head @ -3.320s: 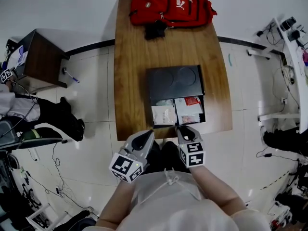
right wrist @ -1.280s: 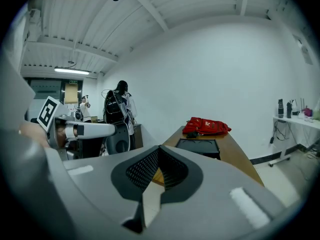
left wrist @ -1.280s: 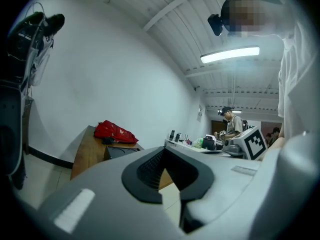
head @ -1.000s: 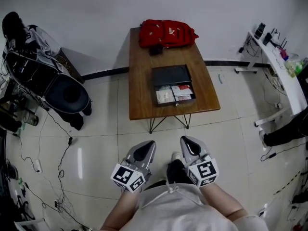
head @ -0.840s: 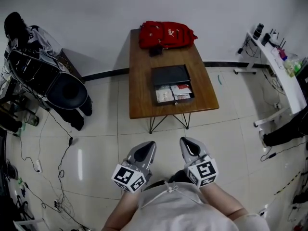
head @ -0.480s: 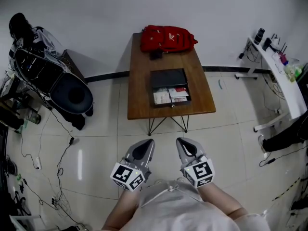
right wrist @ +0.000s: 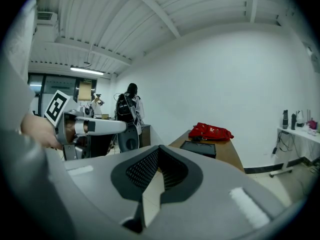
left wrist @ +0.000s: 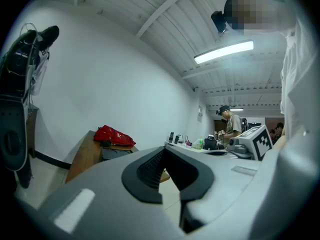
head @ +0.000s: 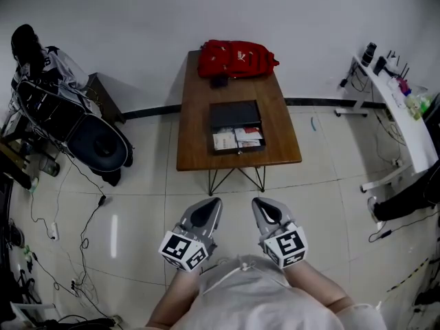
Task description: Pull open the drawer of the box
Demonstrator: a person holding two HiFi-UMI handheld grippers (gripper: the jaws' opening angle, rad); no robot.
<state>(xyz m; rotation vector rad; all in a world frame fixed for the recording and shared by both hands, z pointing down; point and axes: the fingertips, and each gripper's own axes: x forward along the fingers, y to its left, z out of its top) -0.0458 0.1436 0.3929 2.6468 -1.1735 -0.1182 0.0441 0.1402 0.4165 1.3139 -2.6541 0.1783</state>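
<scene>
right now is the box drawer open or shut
Open: the drawer juts out of the black box toward the table's near edge, with packets visible inside.

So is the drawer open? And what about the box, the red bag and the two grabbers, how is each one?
Drawer: pulled open, packets showing inside.
Box: sitting flat on the table.
Red backpack: lying at the table's far end, behind the box.
Left gripper: shut, holding nothing, far back from the table.
Right gripper: shut, holding nothing, far back from the table.
</scene>
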